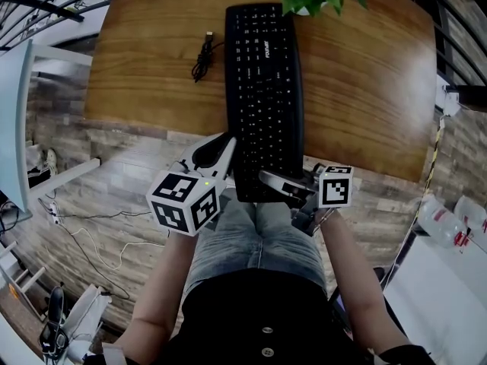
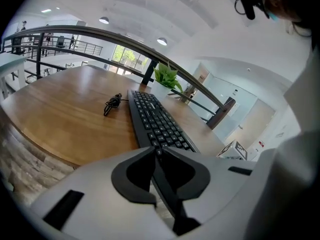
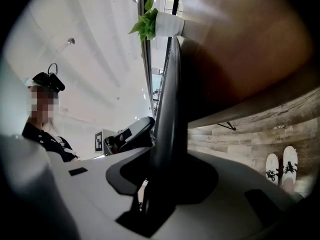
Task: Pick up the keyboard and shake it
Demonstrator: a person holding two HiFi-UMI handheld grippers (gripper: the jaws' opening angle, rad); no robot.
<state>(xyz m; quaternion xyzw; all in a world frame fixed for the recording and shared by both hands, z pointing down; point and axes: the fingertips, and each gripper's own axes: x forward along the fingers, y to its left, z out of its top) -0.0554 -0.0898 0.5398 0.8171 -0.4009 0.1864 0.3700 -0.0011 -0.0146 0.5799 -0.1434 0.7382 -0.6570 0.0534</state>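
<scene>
Wooden table (image 1: 152, 74); keyboard (image 1: 262, 90) overhangs near edge; plank floor (image 1: 114, 173) below.

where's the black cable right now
In the head view the cable lies coiled on the wooden table, just left of the keyboard, near its far end.

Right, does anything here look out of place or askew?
The keyboard lies end-on to the person, its near end jutting past the table edge, where the left gripper and right gripper clamp it. A coiled cable lies loose beside it, its plug free. Nothing spilled or damaged.
</scene>
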